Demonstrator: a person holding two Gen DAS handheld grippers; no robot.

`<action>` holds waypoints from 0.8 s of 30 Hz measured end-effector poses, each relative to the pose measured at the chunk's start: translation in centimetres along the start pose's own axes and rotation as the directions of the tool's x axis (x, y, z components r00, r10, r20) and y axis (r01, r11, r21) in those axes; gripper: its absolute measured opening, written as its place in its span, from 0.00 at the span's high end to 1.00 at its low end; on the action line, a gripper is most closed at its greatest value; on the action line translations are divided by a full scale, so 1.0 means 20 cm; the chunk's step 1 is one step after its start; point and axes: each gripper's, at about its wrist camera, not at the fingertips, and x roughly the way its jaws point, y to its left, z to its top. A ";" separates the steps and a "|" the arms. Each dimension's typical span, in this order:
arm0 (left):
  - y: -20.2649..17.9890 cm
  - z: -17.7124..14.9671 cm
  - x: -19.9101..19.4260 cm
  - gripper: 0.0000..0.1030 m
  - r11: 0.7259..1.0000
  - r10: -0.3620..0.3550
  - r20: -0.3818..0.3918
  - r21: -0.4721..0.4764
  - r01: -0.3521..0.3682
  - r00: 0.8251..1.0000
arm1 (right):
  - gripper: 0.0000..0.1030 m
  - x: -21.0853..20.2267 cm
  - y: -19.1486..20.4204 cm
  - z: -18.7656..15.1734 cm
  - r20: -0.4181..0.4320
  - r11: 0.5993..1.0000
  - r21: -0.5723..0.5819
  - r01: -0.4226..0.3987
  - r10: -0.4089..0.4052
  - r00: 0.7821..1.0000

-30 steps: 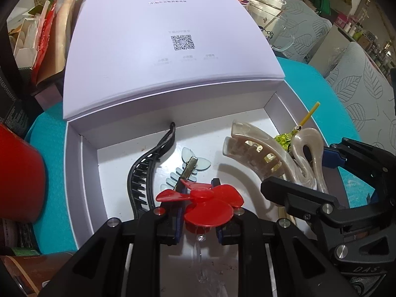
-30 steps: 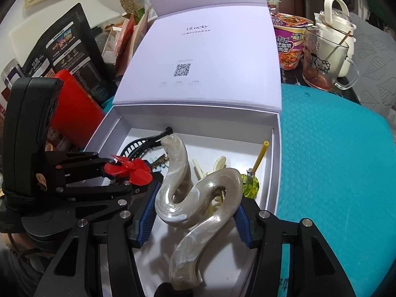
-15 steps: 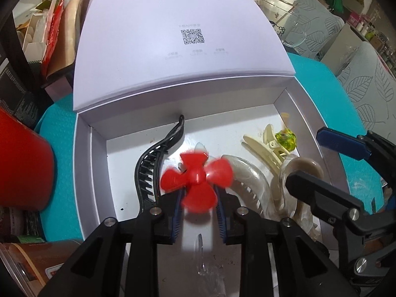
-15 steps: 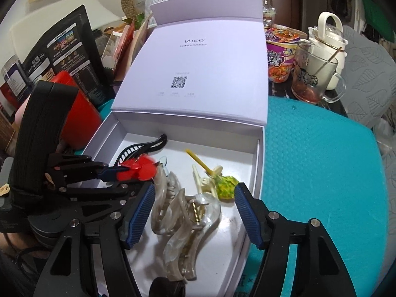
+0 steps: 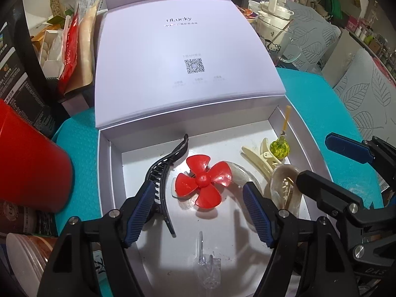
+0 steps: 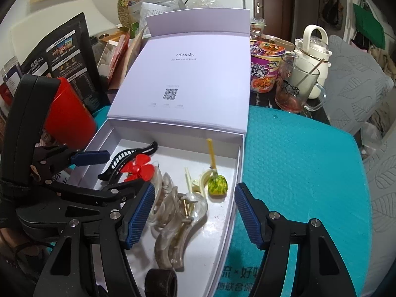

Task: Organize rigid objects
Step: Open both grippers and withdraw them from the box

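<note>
While spread wide, both tongs (image 5: 199,206) (image 6: 194,209) above box (image 5: 111,173).

Both wrist cameras look steeply down, close in, sharing the open box (image 5: 111,173) (image 6: 237,170) (left view nearer its left wall)

The red propeller (image 5: 203,181) is covering most of a clear clip (image 5: 174,193) beneath it, and the right gripper's near finger (image 5: 329,195) is hiding part of the pearly claw clip (image 5: 284,185). A black band (image 6: 160,281) is getting cut off by the near picture edge in the right wrist view. Small print under the QR code (image 5: 195,66) is reading too faint to make out
</note>
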 end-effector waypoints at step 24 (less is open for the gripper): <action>-0.06 -0.16 -0.58 0.29 0.999 0.046 0.186 -0.009 -0.045 0.981 | 0.35 -0.52 0.11 -0.12 0.183 1.000 0.001 -0.001 0.001 0.983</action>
